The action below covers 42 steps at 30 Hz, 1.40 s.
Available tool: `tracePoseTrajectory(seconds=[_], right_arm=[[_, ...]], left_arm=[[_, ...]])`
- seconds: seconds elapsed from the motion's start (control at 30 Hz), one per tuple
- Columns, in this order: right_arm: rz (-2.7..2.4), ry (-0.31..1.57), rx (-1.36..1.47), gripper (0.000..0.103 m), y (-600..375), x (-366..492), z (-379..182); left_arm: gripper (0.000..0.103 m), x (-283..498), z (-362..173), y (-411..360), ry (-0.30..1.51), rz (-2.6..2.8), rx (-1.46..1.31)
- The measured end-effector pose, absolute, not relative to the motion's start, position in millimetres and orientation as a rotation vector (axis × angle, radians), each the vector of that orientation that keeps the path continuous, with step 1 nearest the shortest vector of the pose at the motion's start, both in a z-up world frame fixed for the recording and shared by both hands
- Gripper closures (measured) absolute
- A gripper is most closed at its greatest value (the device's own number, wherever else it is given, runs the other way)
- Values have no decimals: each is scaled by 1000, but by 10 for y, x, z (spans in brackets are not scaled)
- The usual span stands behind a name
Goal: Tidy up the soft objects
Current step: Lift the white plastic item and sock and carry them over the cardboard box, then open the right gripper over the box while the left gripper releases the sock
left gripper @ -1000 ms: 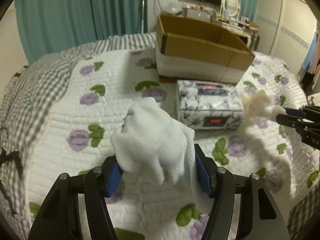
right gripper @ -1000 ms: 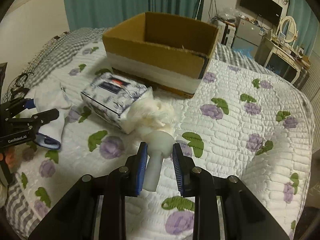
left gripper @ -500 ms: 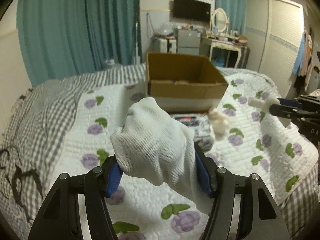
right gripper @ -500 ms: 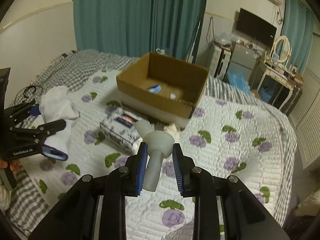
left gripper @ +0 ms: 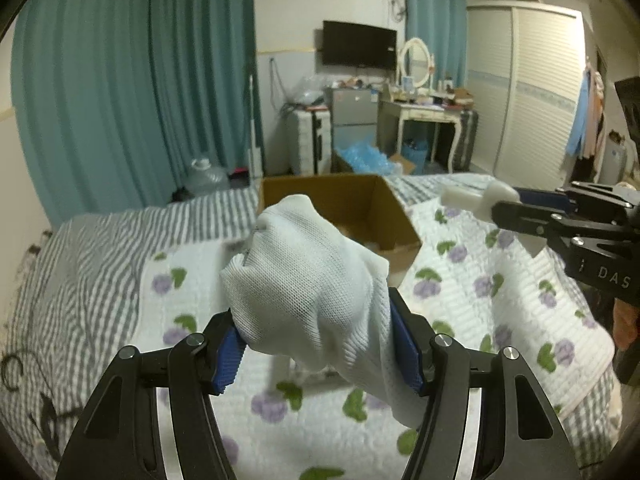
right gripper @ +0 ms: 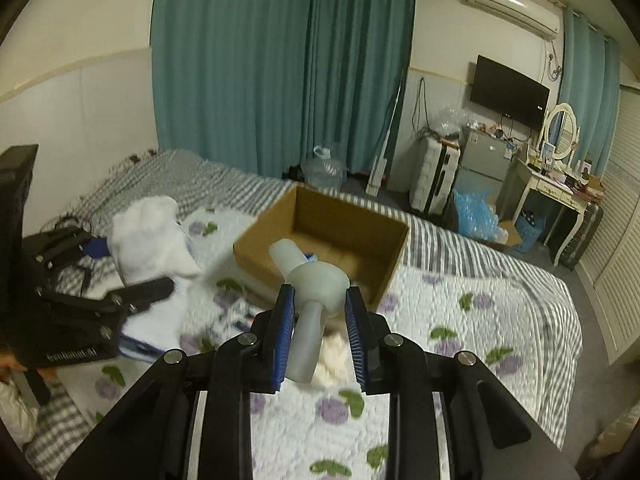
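Note:
My left gripper (left gripper: 316,344) is shut on a bundled white mesh cloth (left gripper: 308,280), held in the air above the bed. In the right wrist view the same cloth (right gripper: 148,232) shows at the left between the left gripper's fingers (right gripper: 140,292). My right gripper (right gripper: 319,308) is shut on the stem of a pale, rubbery mushroom-shaped piece (right gripper: 316,276). From the left wrist view, that piece (left gripper: 468,198) sticks out of the right gripper (left gripper: 516,208) at the far right. An open cardboard box (right gripper: 352,216) lies on the bed ahead of and below both grippers. It also shows behind the cloth as the box (left gripper: 396,216).
A cream fluffy wad (right gripper: 332,354) lies on the flowered quilt (right gripper: 480,320) below my right gripper, beside a blurred tissue pack (right gripper: 236,320). Beyond the bed stand teal curtains (right gripper: 280,60), a water jug (right gripper: 322,170), a small fridge (right gripper: 484,156), a dressing table (right gripper: 552,188) and a wardrobe (left gripper: 532,92).
Both grippers have risen well above the bed with their loads still held. The box and quilt now sit lower and farther off, and the fluffy wad and tissue pack stayed on the bed.

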State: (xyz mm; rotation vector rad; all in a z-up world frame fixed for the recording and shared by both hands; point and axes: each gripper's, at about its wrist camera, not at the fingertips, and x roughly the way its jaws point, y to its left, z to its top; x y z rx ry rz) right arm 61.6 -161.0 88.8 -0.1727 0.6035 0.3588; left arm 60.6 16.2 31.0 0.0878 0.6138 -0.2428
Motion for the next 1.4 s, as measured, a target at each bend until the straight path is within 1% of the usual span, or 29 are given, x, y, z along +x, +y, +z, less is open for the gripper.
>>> tracePoseTrajectory(seconds=[0.2, 0.37, 0.57, 0.77, 0.9, 1.1, 1.23, 1.33, 1.4], right_arm=[[371, 570, -132, 78, -1611, 1009, 987], [372, 581, -133, 78, -1579, 1390, 916], [360, 614, -140, 78, -1515, 1929, 636], [335, 662, -140, 78, -1504, 2498, 291], [319, 694, -122, 78, -1527, 2790, 51], [328, 716, -98, 78, -1572, 3050, -153], [325, 713, -89, 78, -1571, 3121, -198], [317, 715, -55, 75, -1605, 3130, -190], [312, 723, -29, 66, -1623, 3124, -178]], left_arm=[[41, 948, 397, -32, 583, -249, 158], [40, 1347, 388, -137, 587, -277, 155], [40, 1837, 243, -170, 589, -280, 149], [40, 2355, -136, -107, 657, -266, 132], [40, 2561, -280, -87, 678, -265, 124], [40, 2766, -442, -149, 704, -284, 99], [35, 2788, -472, -215, 696, -279, 119], [33, 2778, -456, -231, 676, -249, 124], [33, 2727, -442, -267, 664, -234, 133]])
